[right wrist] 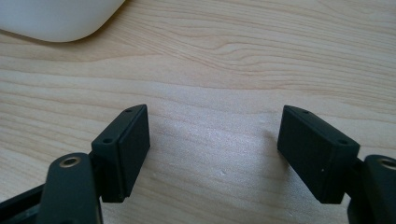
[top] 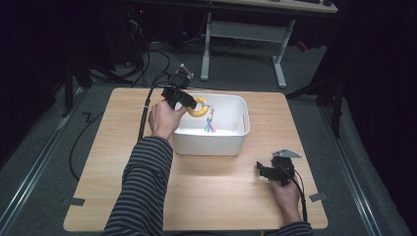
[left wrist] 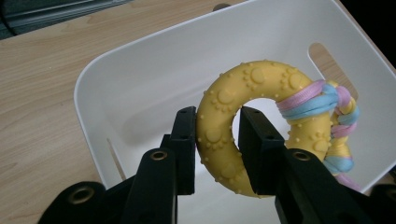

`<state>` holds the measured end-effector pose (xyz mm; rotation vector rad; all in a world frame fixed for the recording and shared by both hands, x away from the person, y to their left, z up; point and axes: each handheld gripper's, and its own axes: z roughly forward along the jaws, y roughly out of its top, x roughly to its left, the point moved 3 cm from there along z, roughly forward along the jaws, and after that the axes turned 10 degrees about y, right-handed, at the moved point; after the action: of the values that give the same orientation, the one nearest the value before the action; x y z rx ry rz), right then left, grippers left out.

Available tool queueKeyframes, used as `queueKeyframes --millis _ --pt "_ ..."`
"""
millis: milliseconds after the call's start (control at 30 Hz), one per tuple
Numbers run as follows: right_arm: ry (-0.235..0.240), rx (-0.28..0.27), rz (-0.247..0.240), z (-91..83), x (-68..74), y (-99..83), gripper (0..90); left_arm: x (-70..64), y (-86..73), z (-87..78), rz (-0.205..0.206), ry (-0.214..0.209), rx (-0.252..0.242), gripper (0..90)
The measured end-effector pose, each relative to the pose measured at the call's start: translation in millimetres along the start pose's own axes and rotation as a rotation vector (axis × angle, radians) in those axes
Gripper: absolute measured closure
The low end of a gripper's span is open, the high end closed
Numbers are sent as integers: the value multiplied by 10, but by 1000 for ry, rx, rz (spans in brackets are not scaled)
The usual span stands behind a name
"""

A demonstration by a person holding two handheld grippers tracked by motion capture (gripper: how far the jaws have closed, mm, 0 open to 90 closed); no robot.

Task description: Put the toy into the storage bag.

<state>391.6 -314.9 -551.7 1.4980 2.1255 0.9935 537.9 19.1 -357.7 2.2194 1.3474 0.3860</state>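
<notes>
nearest to me, my right gripper [top: 272,170] sits low on the wooden table [top: 216,196], near its right front corner, jaws spread wide with nothing between them. in the right gripper view there's bare wood grain between the two black pads, and a rounded corner of the white bin [right wrist: 56,18] up at the top left. i reckon i'm parking that hand out of the way, since this looks like a one-handed job for now.

moving forward, my left hand [top: 164,119] reaches over the near left edge of the white bin, which sits around the middle of the table, a bit towards the far side. my left gripper [left wrist: 217,140] is clamped on the yellow ring toy [left wrist: 243,121]: one jaw on the outside of the ring, the other poking through its hole, so the rubber body is pinched between them. that's a sensible hold, i'd say, because the bumpy ring is the stiff part. the pink and blue braided cord [left wrist: 322,100] is knotted round the far side of the ring and hangs down from it.

the toy is in the air over the open bin, towards its far left part, cord tails dangling inside. whether i'm lifting out or lowering in, i can't tell.

farther off, beyond the table, there's grey floor and the legs of a desk [top: 246,34].
</notes>
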Motion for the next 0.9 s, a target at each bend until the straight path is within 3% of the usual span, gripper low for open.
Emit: queueKeyframes --millis 267,367,733,900 --pt "2 -1 -4 1 1 0 257 -8 -54 123 1 33 14 682" --pt "3 0 -5 0 2 0 257 4 -92 169 -7 19 29 682" --pt "3 0 -5 0 3 -1 256 -53 -280 218 43 54 82 682" --pt "5 0 -7 0 5 0 257 -54 -361 233 42 24 83 682"
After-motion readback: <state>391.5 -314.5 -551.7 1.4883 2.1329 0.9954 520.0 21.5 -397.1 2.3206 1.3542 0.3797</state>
